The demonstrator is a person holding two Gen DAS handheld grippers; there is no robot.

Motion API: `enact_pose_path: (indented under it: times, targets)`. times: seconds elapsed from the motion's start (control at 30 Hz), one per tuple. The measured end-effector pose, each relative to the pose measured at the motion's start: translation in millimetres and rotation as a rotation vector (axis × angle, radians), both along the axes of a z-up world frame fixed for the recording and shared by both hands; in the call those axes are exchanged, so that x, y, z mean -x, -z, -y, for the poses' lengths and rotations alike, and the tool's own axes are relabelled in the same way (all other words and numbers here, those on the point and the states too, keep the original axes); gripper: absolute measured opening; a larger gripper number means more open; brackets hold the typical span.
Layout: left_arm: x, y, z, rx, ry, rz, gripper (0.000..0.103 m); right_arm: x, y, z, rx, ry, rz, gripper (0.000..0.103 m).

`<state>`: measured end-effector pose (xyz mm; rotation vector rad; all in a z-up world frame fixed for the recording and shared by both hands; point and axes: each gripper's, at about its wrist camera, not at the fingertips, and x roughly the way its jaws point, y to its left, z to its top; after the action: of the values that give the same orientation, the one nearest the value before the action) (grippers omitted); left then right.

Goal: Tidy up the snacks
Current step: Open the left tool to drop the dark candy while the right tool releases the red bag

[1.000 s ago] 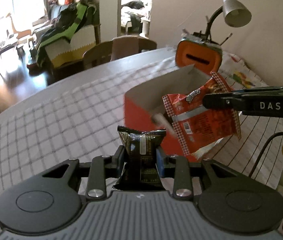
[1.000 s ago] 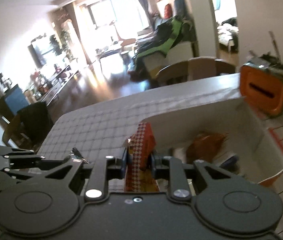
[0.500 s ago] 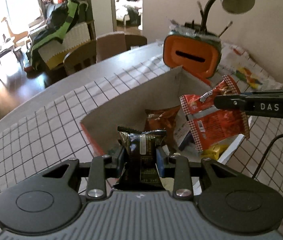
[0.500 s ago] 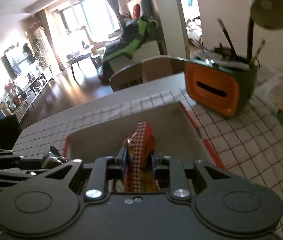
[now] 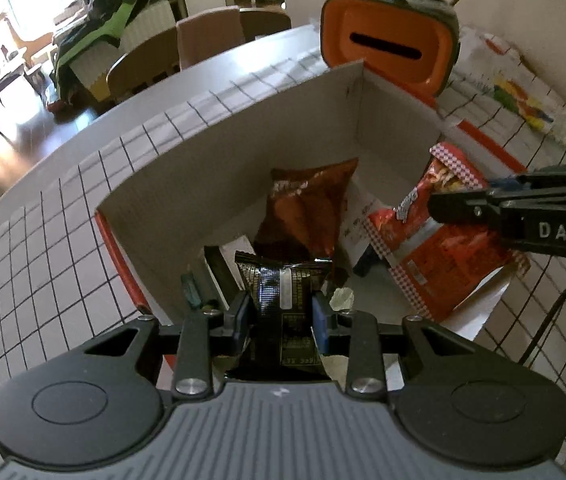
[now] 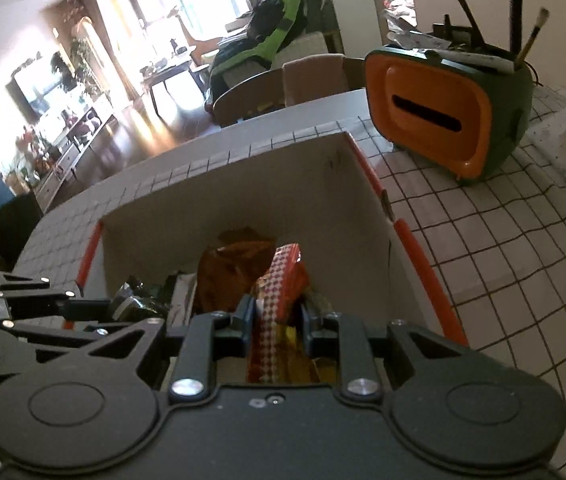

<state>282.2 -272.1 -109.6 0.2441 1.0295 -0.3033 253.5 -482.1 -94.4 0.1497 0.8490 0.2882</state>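
Note:
My left gripper (image 5: 281, 312) is shut on a black snack packet (image 5: 283, 284) and holds it over the open cardboard box (image 5: 243, 136). My right gripper (image 6: 277, 320) is shut on a red checkered snack bag (image 6: 281, 280), also over the box (image 6: 243, 184). In the left wrist view the right gripper (image 5: 459, 208) reaches in from the right with the red bag (image 5: 439, 236) hanging from it. In the right wrist view the left gripper (image 6: 119, 308) comes in from the left. A brown-orange chip bag (image 5: 307, 208) stands inside the box among other snacks.
An orange and green tissue-box holder (image 5: 391, 44) with brushes stands behind the box on the checkered tablecloth (image 5: 43, 240). A printed plastic bag (image 5: 523, 96) lies at the far right. Chairs (image 5: 187, 44) stand past the table's far edge. A black cable (image 5: 555, 312) runs at the right.
Both grippers have moved forward and over the box with their snacks. The box interior has come into view below both grippers. Both grips are unchanged.

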Motion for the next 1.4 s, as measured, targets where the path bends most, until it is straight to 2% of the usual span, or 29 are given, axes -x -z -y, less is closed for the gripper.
enact_pose_path:
  times: [0.33, 0.6, 0.67, 0.73, 0.83, 0.9, 1.0, 1.4]
  targets:
    - [-4.6, 14.6, -0.2, -0.03, -0.024, -0.032, 0.032, -6.1, 0.1, -5.1, 0.066, -0.03, -0.008, 0.023]
    - [-3.2, 9.8, -8.3, 0.024, -0.045, -0.029, 0.032, -4.9, -3.1, -3.3, 0.105, -0.017, -0.015, 0.028]
    - [-1.6, 5.6, -9.6, 0.035, -0.042, -0.017, 0.044, -3.7, -4.8, -1.7, 0.11, -0.008, -0.015, 0.03]
    - [0.8, 0.7, -11.8, 0.05, -0.04, -0.005, 0.05, -3.0, -5.6, -0.1, 0.115, 0.0, -0.02, 0.033]
    - [6.5, -7.8, -14.9, 0.068, -0.031, 0.016, 0.052, 0.6, -7.3, 2.6, 0.113, 0.018, -0.023, 0.046]
    - [10.9, -13.5, -17.7, 0.076, -0.029, 0.031, 0.053, 5.0, -10.6, 4.0, 0.112, 0.03, -0.013, 0.061]
    - [17.4, -22.5, -22.6, 0.097, -0.024, 0.056, 0.06, 14.1, -20.3, 3.2, 0.106, 0.034, 0.02, 0.072]
    - [52.7, -60.8, -53.5, 0.165, -0.009, 0.154, 0.075, 51.4, -55.9, -18.1, 0.043, 0.024, 0.111, 0.092]
